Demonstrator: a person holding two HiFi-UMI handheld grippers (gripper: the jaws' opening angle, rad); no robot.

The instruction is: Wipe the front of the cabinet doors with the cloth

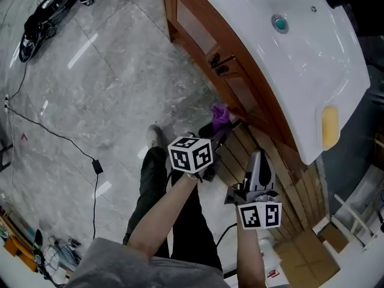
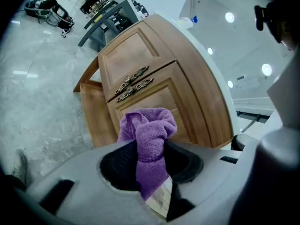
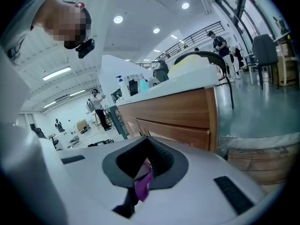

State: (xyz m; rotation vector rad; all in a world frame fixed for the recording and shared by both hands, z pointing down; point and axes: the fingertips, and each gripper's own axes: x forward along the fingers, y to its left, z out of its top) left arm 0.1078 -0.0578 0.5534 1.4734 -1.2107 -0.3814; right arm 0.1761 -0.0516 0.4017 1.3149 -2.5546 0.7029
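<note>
Left gripper pinches the bunched purple cloth toward the wooden cabinet doors for wiping; right gripper, closed on a purple scrap, idles.

The cloth is purple terry, nubbly and matt. The doors are brown wood with a soft satin sheen (handles look like dull metal). The counter is glossy white; the floor polished grey stone.
</note>
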